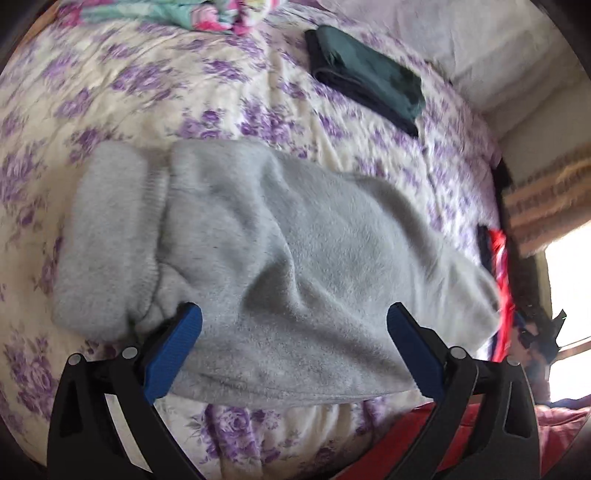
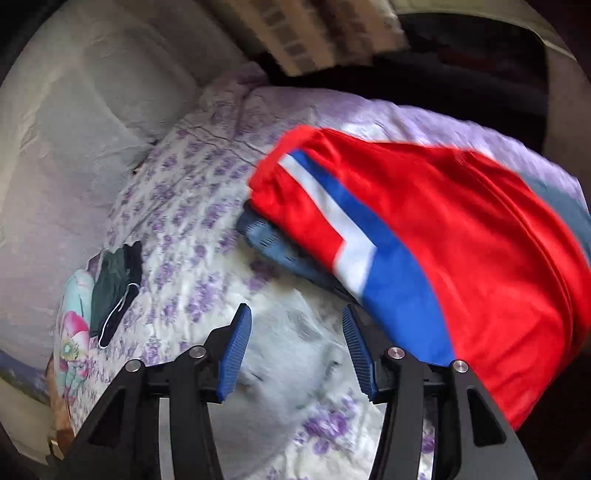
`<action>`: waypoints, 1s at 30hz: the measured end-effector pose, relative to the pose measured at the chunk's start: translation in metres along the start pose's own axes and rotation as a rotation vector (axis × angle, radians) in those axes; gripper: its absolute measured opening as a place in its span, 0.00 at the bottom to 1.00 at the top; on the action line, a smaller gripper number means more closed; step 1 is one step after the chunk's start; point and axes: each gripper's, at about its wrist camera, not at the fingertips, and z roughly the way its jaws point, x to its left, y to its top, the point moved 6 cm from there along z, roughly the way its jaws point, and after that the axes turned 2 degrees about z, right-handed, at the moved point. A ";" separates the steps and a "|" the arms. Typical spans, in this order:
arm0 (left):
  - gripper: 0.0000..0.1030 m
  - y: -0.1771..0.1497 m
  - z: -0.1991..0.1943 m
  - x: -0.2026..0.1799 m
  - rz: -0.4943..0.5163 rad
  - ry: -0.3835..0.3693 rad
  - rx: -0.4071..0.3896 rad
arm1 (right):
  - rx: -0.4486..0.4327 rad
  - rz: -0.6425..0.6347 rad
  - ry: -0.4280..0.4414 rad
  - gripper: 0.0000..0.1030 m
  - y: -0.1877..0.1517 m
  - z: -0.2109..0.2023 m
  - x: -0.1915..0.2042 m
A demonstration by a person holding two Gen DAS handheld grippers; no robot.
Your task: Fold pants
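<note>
Grey fleece pants (image 1: 266, 251) lie bunched on the floral bedspread (image 1: 147, 92), folded over with a ribbed cuff at the left. My left gripper (image 1: 294, 325) is open, its blue fingers (image 1: 177, 350) wide apart over the near edge of the pants, holding nothing. My right gripper (image 2: 296, 332) is open and empty above the bedspread (image 2: 192, 206), with a pale grey patch of cloth (image 2: 295, 354) blurred below it. Red shorts with a blue and white stripe (image 2: 443, 240) lie just right of its right finger.
Folded dark green and navy clothes (image 1: 365, 81) lie at the far side of the bed, also in the right wrist view (image 2: 114, 288). A dark blue garment (image 2: 280, 251) sits under the red shorts. A grey pillow (image 2: 74, 129) and a colourful floral cloth (image 1: 207, 14) lie at the bed's edges.
</note>
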 end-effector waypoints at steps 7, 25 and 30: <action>0.95 -0.005 0.023 0.004 0.027 0.078 0.028 | 0.425 -0.443 0.484 0.49 -0.108 0.103 0.246; 0.96 -0.013 0.024 0.004 0.093 0.112 -0.012 | 0.674 -0.743 0.383 0.05 -0.216 0.225 0.345; 0.95 -0.012 0.023 0.000 0.108 0.131 0.023 | 0.647 -0.644 0.411 0.23 -0.198 0.214 0.339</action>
